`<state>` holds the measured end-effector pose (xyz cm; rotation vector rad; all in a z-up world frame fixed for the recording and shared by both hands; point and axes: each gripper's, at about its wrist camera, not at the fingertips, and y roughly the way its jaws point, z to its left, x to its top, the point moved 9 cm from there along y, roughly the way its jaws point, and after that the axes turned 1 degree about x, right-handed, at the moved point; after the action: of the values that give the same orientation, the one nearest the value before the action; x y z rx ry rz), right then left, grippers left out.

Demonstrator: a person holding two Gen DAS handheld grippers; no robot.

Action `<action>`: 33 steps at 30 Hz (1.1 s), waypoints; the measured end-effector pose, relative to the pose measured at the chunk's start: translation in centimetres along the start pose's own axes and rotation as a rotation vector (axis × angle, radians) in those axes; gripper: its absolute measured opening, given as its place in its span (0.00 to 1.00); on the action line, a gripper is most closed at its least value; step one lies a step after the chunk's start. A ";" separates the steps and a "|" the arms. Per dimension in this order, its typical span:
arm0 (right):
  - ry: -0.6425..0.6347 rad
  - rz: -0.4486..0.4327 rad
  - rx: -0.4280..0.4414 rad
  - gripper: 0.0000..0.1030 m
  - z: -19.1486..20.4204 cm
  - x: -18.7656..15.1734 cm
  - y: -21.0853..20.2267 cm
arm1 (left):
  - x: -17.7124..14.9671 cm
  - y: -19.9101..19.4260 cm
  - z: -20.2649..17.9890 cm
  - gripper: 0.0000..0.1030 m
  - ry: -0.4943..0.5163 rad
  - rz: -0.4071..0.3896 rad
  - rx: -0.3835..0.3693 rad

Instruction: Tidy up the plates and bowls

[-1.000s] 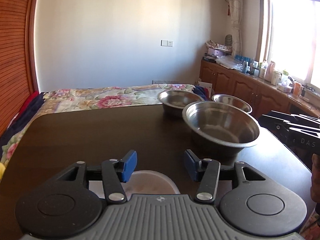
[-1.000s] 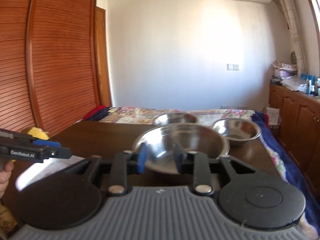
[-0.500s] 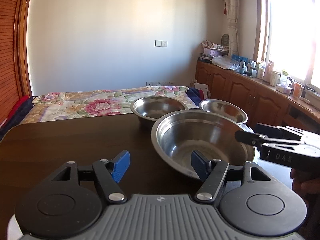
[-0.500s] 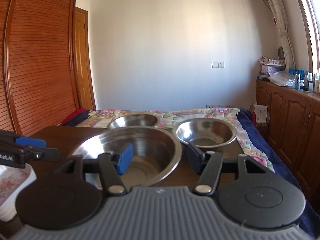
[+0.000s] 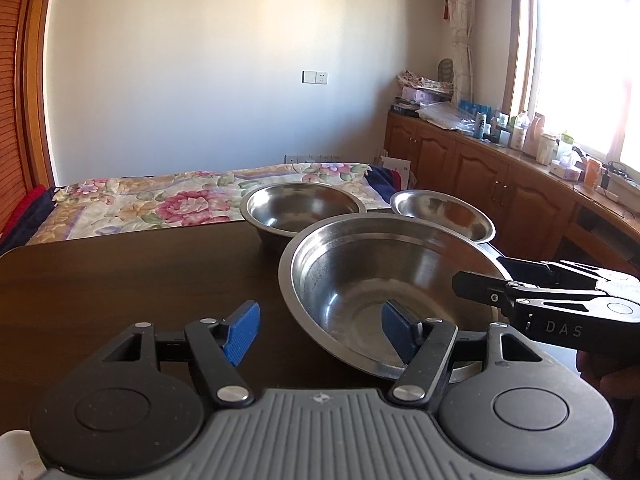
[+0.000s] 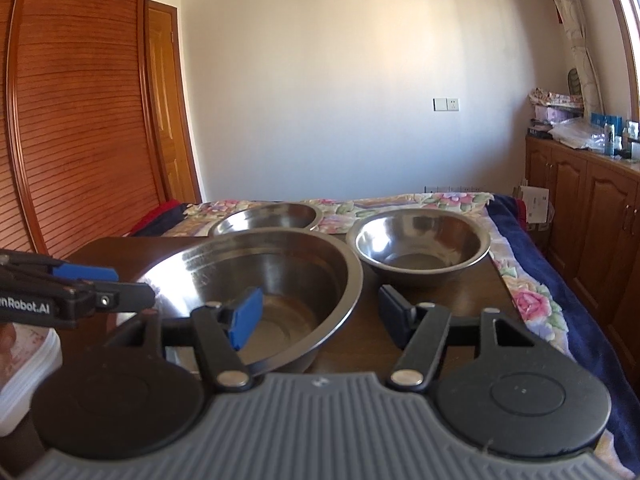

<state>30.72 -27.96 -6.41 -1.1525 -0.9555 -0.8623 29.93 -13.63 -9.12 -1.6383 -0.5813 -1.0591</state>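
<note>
Three steel bowls stand on the dark table. The large bowl is nearest; it also shows in the right wrist view. A medium bowl sits behind it and a smaller bowl at the far right. My left gripper is open, its jaws astride the large bowl's near left rim. My right gripper is open, astride that bowl's near right rim. A white floral plate lies at the left, also in the left wrist view.
A bed with a floral cover lies beyond the table's far edge. Wooden cabinets with bottles run along the right wall. A slatted wooden wardrobe stands at the left.
Both grippers have closed in on the large bowl from either side. The right gripper opened from narrow to wide. The left gripper swung right, away from the white plate.
</note>
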 end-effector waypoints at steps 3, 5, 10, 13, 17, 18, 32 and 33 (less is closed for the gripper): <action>0.020 0.014 0.009 0.63 -0.2 -0.1 0.2 | -0.1 0.2 -0.1 0.60 0.001 0.006 0.000; 0.033 0.028 0.012 0.63 -0.5 -0.2 0.5 | -0.1 0.3 -0.1 0.57 -0.006 0.008 -0.001; 0.057 0.041 0.025 0.61 -0.8 -0.3 0.9 | -0.3 0.4 -0.2 0.47 -0.005 0.017 -0.003; 0.066 0.040 0.030 0.54 -0.9 -0.3 0.9 | -0.3 0.6 -0.3 0.45 -0.005 0.020 -0.007; 0.074 0.040 0.034 0.49 -1.0 -0.3 1.0 | -0.2 0.5 -0.3 0.43 -0.004 0.021 -0.009; 0.075 0.040 0.036 0.48 -1.0 -0.3 1.0 | -0.2 0.5 -0.4 0.41 -0.003 0.022 -0.009; 0.124 0.028 0.066 0.27 -1.4 -0.2 0.9 | -0.3 -1.3 -0.3 0.36 -0.008 0.005 -0.031; 0.118 0.027 0.064 0.27 -1.3 -0.2 0.8 | -0.2 -1.6 -0.2 0.36 -0.009 0.002 -0.033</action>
<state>31.59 -29.01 -7.03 -1.0462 -0.8625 -0.8630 28.47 -13.28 -8.51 -1.6724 -0.5712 -1.0657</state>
